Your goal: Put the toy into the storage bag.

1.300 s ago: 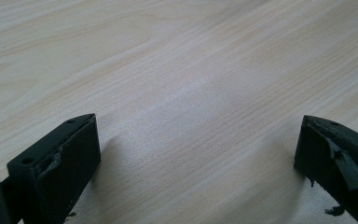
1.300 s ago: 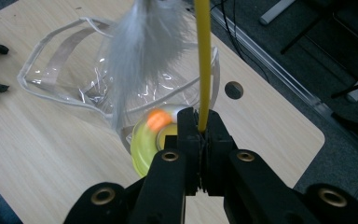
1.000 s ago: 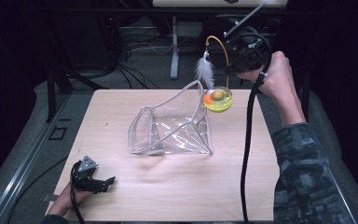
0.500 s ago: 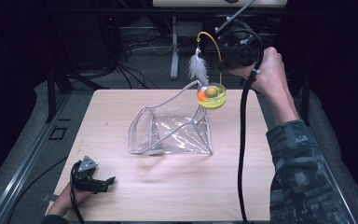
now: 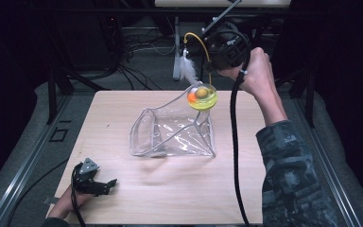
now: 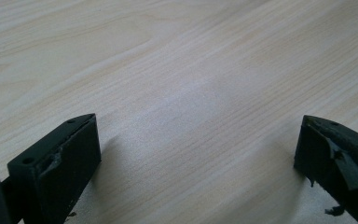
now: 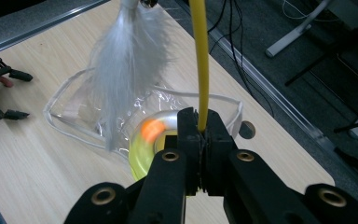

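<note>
Big light-wood worktop (image 5: 274,189), pretty bare apart from a few bits. Clear plastic pouch (image 5: 175,135) sitting roughly mid-worktop, mouth propped open and facing left in the high view, far-right corner lifted up. Right above that lifted corner, hanging in the air: a cat-teaser toy with a yellow translucent bowl-shaped base (image 5: 202,98) and an orange ball (image 5: 192,97) tucked inside. Thin yellow wand (image 7: 200,60) curving up out of the base, white feather (image 7: 128,60) dangling off its tip, just beside the pouch's rim in the right gripper view. Right claw (image 7: 199,140) clenched tight on that yellow wand, held up over the far edge of the worktop, black cable trailing down along the sleeve. Left claw (image 5: 105,184) parked way off at the near-left corner, well apart from the pouch, jaws spread wide and released, just bare wood between them in the left gripper view.
</note>
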Motion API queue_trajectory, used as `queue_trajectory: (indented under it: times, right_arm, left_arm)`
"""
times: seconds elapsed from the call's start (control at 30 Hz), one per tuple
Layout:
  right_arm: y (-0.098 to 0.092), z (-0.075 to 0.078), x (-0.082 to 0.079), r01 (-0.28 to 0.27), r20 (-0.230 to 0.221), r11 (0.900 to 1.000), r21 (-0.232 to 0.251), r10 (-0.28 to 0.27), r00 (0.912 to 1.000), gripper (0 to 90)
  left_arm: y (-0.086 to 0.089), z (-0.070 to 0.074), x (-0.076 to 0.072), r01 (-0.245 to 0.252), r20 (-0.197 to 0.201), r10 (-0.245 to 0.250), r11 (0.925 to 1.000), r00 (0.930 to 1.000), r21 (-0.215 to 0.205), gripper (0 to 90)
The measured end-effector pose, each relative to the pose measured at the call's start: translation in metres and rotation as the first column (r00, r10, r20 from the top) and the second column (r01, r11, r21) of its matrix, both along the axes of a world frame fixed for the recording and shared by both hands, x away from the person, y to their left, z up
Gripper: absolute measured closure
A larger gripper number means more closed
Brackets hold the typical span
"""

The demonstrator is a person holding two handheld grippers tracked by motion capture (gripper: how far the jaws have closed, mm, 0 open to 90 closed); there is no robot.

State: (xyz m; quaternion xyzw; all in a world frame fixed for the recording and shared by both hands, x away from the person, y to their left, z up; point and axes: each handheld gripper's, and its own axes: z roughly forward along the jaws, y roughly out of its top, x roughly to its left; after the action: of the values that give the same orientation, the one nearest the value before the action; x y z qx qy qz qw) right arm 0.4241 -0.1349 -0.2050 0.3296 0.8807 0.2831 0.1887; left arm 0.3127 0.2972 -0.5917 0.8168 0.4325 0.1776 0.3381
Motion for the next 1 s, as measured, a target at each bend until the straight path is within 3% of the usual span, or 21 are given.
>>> queue_trajectory:
  times: [0.5,1.0]
  right_arm:
    - [0.029,-0.012,0.004,-0.046,0.010,0.999,0.010,0.046,0.9989,88.1]
    - [0.039,-0.031,0.010,-0.056,-0.001,0.998,0.038,0.056,0.9984,88.1]
  left_arm:
    - [0.000,0.000,0.000,0.000,-0.001,0.000,1.0000,1.0000,0.000,0.2]
    - [0.000,0.000,0.000,0.001,-0.001,-0.001,1.0000,1.0000,0.000,0.2]
